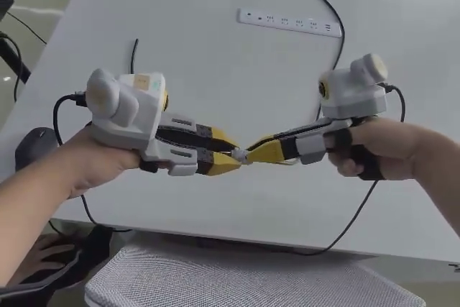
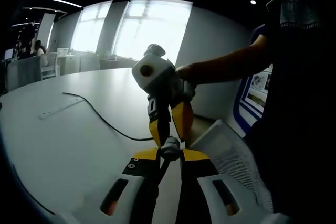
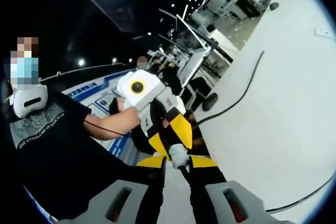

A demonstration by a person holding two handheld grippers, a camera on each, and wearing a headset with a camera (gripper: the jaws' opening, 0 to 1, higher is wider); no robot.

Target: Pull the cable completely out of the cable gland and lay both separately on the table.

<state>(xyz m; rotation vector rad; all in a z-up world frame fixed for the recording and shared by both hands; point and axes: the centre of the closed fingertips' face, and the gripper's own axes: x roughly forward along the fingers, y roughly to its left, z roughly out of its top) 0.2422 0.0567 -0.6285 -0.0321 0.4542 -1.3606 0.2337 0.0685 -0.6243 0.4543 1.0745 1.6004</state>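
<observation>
Pinching gland point(image 1: 244, 156), seemingly, left gripper point(image 1: 236, 159) meets right gripper point(image 1: 253, 154).

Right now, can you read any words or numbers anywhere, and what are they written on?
No text here can be read for sure.
Sticker on top of the left gripper: too blurred to read.
Pale print on the person's dark T-shirt: letters are there, too blurred to read.
Blue and white board by the wall: too small to read.

two grippers: left gripper point(image 1: 228, 161), right gripper point(image 1: 260, 153); one cable gland point(image 1: 243, 156); one power strip point(image 1: 290, 23); one surface point(image 1: 215, 70); one chair point(image 1: 237, 278).
</observation>
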